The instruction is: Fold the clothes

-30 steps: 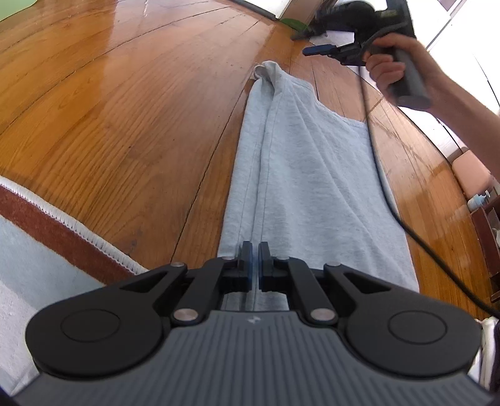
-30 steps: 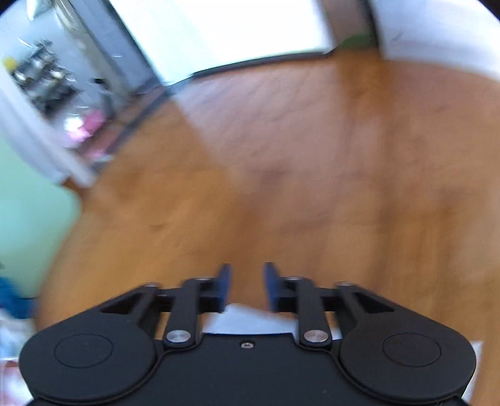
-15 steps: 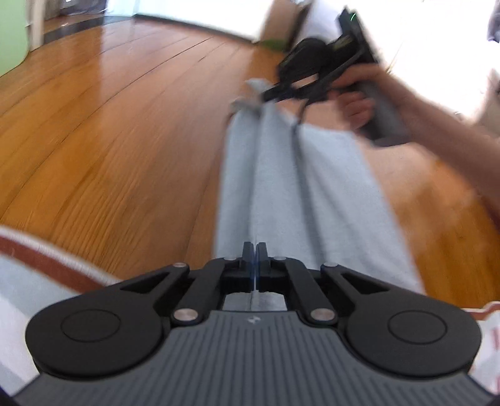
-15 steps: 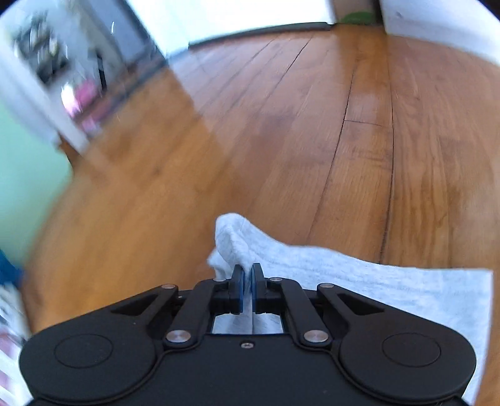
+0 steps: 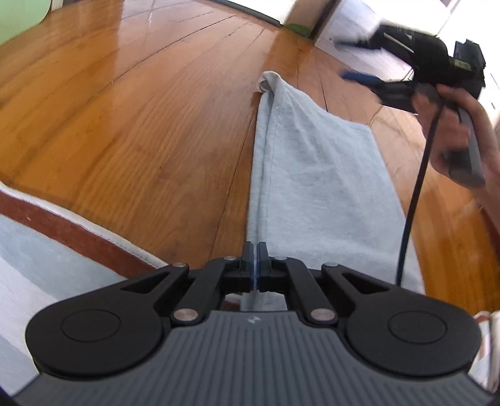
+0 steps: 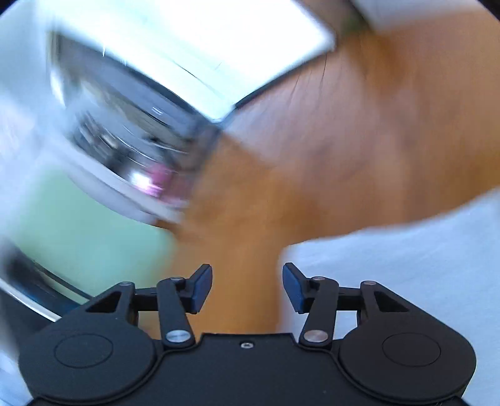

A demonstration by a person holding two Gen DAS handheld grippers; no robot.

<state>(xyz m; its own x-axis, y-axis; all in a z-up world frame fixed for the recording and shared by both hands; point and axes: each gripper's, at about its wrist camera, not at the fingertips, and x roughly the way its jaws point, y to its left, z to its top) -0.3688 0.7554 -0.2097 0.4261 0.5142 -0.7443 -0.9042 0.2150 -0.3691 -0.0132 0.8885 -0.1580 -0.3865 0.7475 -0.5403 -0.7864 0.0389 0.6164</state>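
A lived-in room of a home: a glossy wooden plank floor (image 5: 131, 131), a rug (image 5: 47, 250) with a dark red band and white fringe at its edge, a pale green wall (image 5: 18, 22), and bright daylight through a doorway (image 5: 359, 37) beyond

wooden floor (image 5: 140, 125), striped rug (image 5: 62, 231), perhaps shelving (image 6: 131, 137).
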